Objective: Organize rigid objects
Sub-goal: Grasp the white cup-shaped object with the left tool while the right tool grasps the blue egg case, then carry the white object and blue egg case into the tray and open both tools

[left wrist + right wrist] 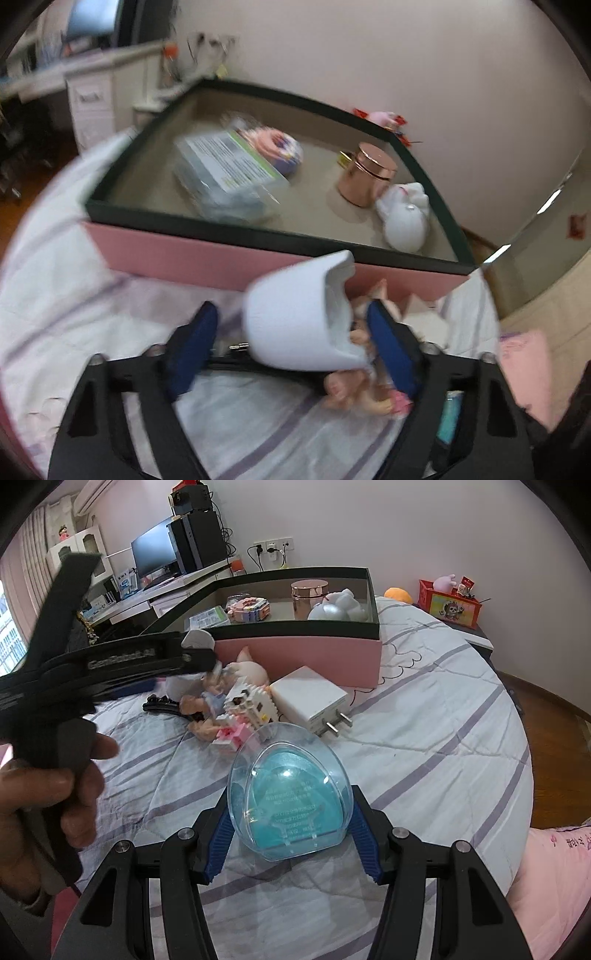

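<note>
While the right tool (291, 843) clamps the blue egg case (290, 805) — box (295, 653) ahead — the left tool (291, 350) straddles a white shell (295, 321), unclamped.

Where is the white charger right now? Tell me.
In the right wrist view the white charger lies on the bedspread, just in front of the pink box, right of the block toy.

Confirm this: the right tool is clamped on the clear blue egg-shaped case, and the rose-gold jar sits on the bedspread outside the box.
Wrong about the jar. The right wrist view shows the rose-gold jar inside the box. The right tool is clamped on the clear blue egg-shaped case.
</note>
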### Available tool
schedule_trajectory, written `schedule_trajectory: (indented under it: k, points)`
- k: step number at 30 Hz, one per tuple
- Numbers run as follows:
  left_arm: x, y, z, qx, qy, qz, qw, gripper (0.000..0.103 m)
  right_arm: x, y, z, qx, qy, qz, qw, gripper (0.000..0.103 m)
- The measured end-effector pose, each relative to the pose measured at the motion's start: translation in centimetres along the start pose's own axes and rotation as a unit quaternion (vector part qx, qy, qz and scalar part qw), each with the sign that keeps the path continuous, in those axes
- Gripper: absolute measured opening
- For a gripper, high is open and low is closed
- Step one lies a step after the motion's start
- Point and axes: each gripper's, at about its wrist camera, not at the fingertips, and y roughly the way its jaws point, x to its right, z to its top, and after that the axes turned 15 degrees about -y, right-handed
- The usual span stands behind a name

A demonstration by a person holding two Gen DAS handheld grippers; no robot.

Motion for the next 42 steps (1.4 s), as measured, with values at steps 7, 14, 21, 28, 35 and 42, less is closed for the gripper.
schedule_trajectory:
  k: [7,14,21,28,35,42]
  points:
    - [-0.3,-0.8,-0.2,0.005,-0.005,-0.021,0.9998,0.051,0.3,-0.4,0.4,0.007,0.003,0.002,1.000,0.059]
    - [-0.3,-2.9,-0.5,0.028,0.017,-0.007,0.9994,0.043,0.2,-1.4,0.7,0.021,0.012,0.006,1.000,0.059]
    - [0.1,-5.7,-1.2,0.058,0.044,0.006,0.9974,0.043,0.2,-3.0,1.4,0.038,0.012,0.006,0.999,0.059]
    - [1.0,-8.7,0.2,0.091,0.067,0.011,0.9935,0.043,1.0,-5.0,4.8,0.069,-0.006,-0.002,0.998,0.059]
    - [2.5,-10.0,3.8,0.118,0.088,0.009,0.9890,0.043,1.8,-5.0,9.4,0.093,-0.027,-0.010,0.995,0.059]
    - [3.3,-8.2,7.6,0.124,0.094,0.010,0.9878,0.043,3.1,-2.0,14.1,0.094,-0.036,-0.008,0.995,0.059]
